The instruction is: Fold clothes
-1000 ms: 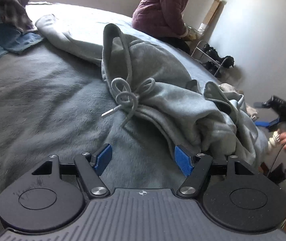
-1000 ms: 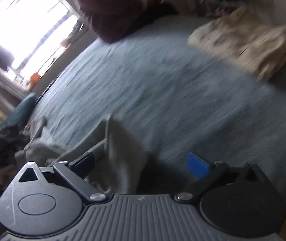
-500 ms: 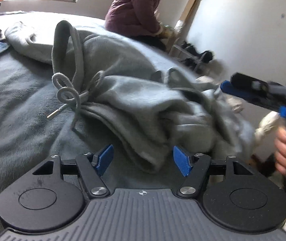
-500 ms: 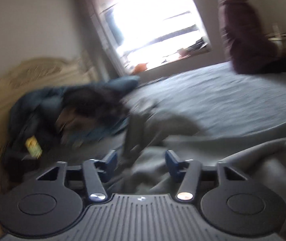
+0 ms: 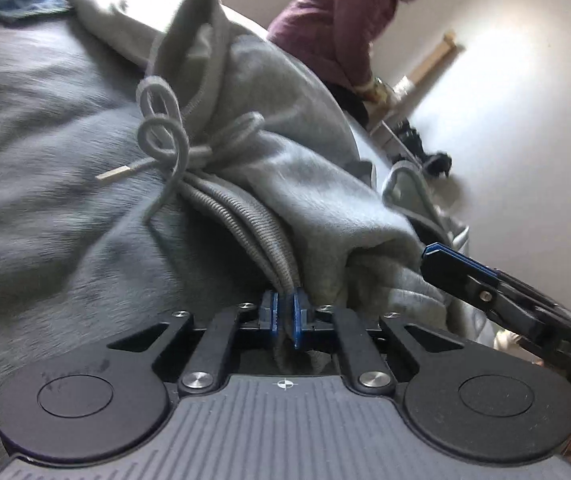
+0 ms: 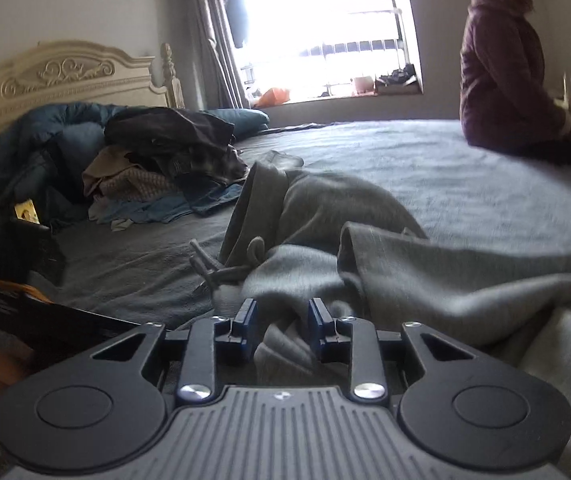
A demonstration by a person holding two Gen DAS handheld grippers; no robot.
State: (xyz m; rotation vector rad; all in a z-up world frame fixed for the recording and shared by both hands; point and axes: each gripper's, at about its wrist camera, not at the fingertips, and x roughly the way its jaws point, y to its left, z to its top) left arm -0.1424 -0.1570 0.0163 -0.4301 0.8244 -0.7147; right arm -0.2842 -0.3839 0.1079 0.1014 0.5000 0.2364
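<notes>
The left gripper [image 5: 284,314] has just closed its jaws and now pinches the ribbed waistband [image 5: 253,224] of the grey sweatpants [image 5: 297,184], where a second ago that edge lay loose between wide-open blue pads. Ahead of it and to its left, the drawstring [image 5: 161,136] curls in loops on the grey blanket [image 5: 45,200]; the bulk of the sweatpants heaps up ahead and to its right. Further right, the right gripper [image 6: 281,326] has swung in beside the left one. Its jaws have just been closing and now stand narrow around a fold of grey cloth [image 6: 281,344]. Whether the pads [image 6: 317,322] already press on that fold cannot be told; a little gap seems to remain on each side. Ahead of it the sweatpants sprawl crumpled across the blanket, and a pile of other clothes [image 6: 157,176] waits well beyond to its left. With one edge secured and the second nearly so, the garment looks ready to be lifted and spread flat, the first step of a fold.
</notes>
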